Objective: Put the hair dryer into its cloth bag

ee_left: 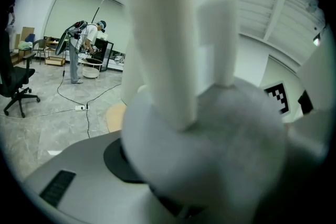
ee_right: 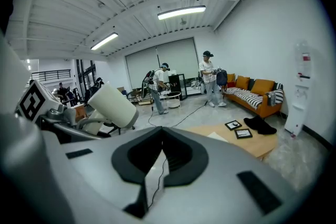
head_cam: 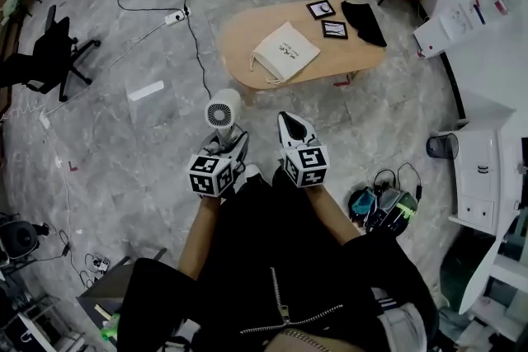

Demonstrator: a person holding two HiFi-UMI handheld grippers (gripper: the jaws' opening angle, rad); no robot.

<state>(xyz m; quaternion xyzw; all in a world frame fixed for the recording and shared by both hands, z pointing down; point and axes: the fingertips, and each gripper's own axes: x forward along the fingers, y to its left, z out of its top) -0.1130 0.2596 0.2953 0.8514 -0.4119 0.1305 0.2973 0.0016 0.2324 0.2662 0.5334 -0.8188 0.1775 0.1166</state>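
The cloth bag (head_cam: 285,51) lies on the surface (head_cam: 239,37), two frames (head_cam: 334,29) to its right; the hair dryer (head_cam: 223,111) sits in the left tool (head_cam: 224,140), nearer the person.

Hair dryer (head_cam: 223,111) look: white, with a thick round barrel.
Hair dryer pose: gripped between the jaws of the left gripper (head_cam: 226,141), barrel uppermost.
Hair dryer place: in the air, just short of the tabletop (head_cam: 247,33), near its near edge.
Cloth bag (head_cam: 285,51) look: cream-white with small dark print and drawstrings.
Cloth bag place: flat on the tabletop's middle, drawstrings at the near edge.
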